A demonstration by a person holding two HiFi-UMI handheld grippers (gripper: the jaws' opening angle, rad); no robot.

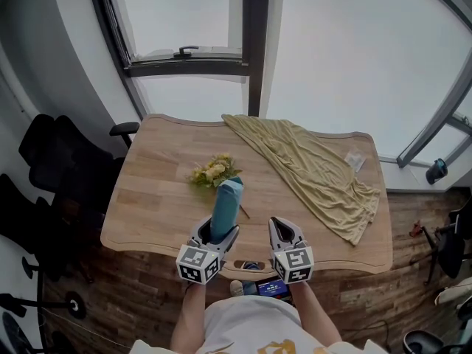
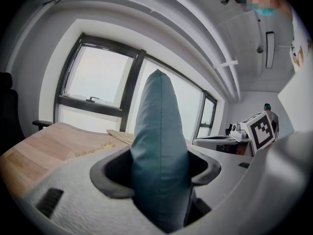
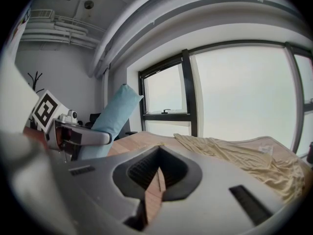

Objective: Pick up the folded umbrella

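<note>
While the left gripper (image 1: 220, 233) hovered over the near edge of the table (image 1: 162, 168), its jaws were clenched on the folded umbrella (image 1: 225, 209), a teal roll gripped at its lower end. The rest of the umbrella stood up out of the jaws, clear of the wood. In the left gripper view the dark pads (image 2: 111, 173) pressed on either side of the teal sleeve, which rose against the window. From the right gripper view the umbrella (image 3: 111, 119) leaned up and to the right from the left gripper's body.

The right gripper (image 1: 280, 231) hung just beside the left one, also at the table's near edge. Its jaws were drawn almost together, with only a sliver of wood showing between them, and they grasped nothing.

A small bunch of yellow flowers (image 1: 214, 170) lay on the table past the umbrella's tip, near the middle. A crumpled olive cloth (image 1: 317, 168) ran from the far edge down toward the near right corner. A black office chair (image 1: 59, 161) stood beyond the table's left edge.
</note>
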